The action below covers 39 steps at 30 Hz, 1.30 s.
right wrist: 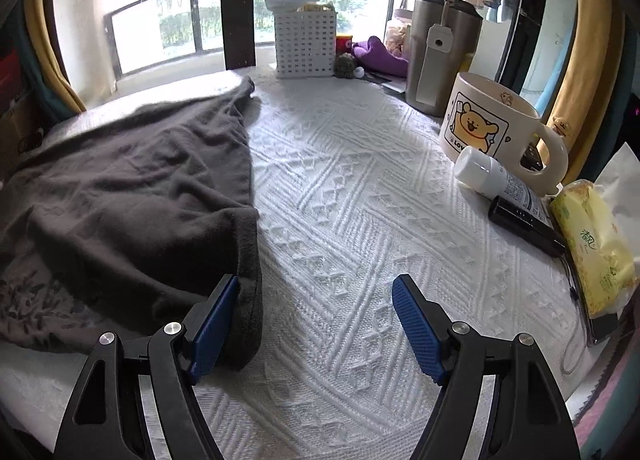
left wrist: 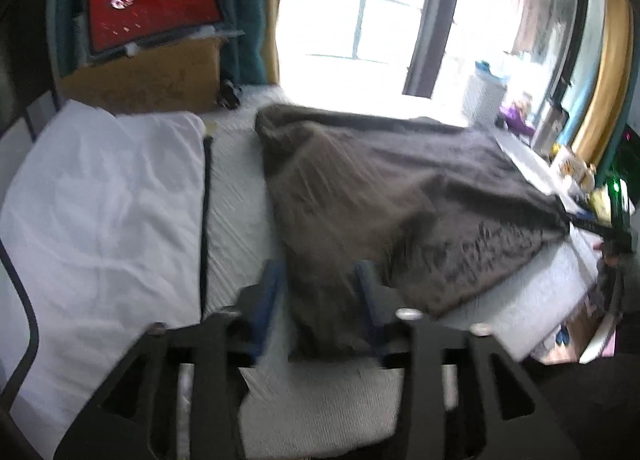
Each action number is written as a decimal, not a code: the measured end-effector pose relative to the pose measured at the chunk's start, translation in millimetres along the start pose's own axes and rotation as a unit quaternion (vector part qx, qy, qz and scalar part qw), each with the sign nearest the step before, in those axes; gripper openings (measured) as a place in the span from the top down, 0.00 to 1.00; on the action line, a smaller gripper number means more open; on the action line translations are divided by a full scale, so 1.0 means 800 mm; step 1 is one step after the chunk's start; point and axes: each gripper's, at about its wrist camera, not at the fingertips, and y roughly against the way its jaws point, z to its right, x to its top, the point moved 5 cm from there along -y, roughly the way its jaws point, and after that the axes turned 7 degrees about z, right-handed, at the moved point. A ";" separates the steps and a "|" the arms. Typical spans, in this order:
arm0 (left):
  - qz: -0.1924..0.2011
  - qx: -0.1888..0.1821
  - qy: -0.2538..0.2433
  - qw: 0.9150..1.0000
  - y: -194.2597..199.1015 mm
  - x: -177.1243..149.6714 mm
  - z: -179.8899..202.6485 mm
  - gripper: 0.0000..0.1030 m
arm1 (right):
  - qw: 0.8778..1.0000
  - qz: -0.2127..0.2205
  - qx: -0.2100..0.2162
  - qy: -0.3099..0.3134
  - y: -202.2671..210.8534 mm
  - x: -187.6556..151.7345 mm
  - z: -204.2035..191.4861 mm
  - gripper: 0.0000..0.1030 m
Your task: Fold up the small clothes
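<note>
While the left hand-held gripper [left wrist: 318,300] stands partly open with a fold of the dark garment [left wrist: 384,196] lying between its blue pads [left wrist: 266,300], that view is too blurred to tell whether they press on the cloth. The garment is spread, crumpled, over the white textured cover [right wrist: 360,188] on the table, with a white pillow [left wrist: 100,204] to its left and a cardboard box [left wrist: 148,80] beyond that, a red-fronted item [left wrist: 152,8] on top.

The right hand-held gripper [right wrist: 316,324] stands wide open and holds nothing (its left pad [right wrist: 214,324] sits just beside the garment's near hem, its other pad over bare cover). At the far right stand a bear mug [right wrist: 492,128], a white bottle [right wrist: 484,174] lying on its side, a tissue pack [right wrist: 596,248] and a grey tumbler [right wrist: 436,48]. A white basket [right wrist: 306,40] stands by the window.
</note>
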 end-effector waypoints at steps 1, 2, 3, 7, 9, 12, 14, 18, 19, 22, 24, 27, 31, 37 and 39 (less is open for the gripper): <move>0.004 0.001 0.002 1.000 -0.001 0.004 -0.001 0.48 | 1.000 0.003 0.003 -0.002 0.003 0.002 -0.001 0.24; 0.007 0.002 0.001 1.000 -0.004 0.007 -0.001 0.48 | 1.000 0.005 0.005 -0.003 0.005 0.003 -0.002 0.24; 0.006 0.005 0.000 1.000 -0.009 0.011 0.000 0.48 | 1.000 0.008 0.007 -0.002 0.009 0.005 -0.004 0.24; 0.001 -0.001 0.001 1.000 -0.028 0.020 0.008 0.48 | 1.000 0.016 0.017 -0.006 0.020 0.008 -0.008 0.24; 0.000 -0.009 -0.004 1.000 -0.035 0.023 0.015 0.48 | 0.999 0.015 0.027 -0.014 0.024 0.007 -0.009 0.24; -0.005 -0.013 -0.014 1.000 -0.048 0.027 0.024 0.48 | 0.999 0.005 0.049 -0.024 0.028 0.000 -0.016 0.22; -0.006 -0.016 -0.016 1.000 -0.053 0.029 0.026 0.48 | 0.998 -0.003 0.062 -0.033 0.029 -0.007 -0.021 0.22; -0.007 -0.019 -0.017 1.000 -0.063 0.036 0.027 0.48 | 0.995 -0.025 0.088 -0.050 0.027 -0.022 -0.034 0.22; -0.006 -0.020 -0.017 1.000 -0.065 0.038 0.026 0.48 | 0.994 -0.029 0.094 -0.053 0.027 -0.024 -0.038 0.22; -0.003 -0.022 -0.015 1.000 -0.070 0.044 0.024 0.47 | 0.992 -0.039 0.106 -0.054 0.027 -0.029 -0.049 0.22; -0.004 -0.022 -0.015 1.000 -0.074 0.045 0.022 0.47 | 0.990 -0.051 0.119 -0.061 0.024 -0.032 -0.057 0.22; -0.006 -0.024 -0.012 1.000 -0.079 0.047 0.019 0.47 | 0.987 -0.059 0.132 -0.065 0.020 -0.034 -0.068 0.16; -0.010 -0.023 -0.008 1.000 -0.085 0.049 0.014 0.47 | 0.984 -0.063 0.147 -0.081 0.011 -0.023 -0.073 0.12; -0.017 -0.012 -0.001 1.000 -0.091 0.053 0.002 0.47 | 0.979 -0.053 0.160 -0.112 -0.011 0.000 -0.071 0.12; -0.019 -0.007 0.000 1.000 -0.093 0.055 -0.001 0.47 | 0.978 -0.051 0.166 -0.118 -0.018 0.007 -0.075 0.12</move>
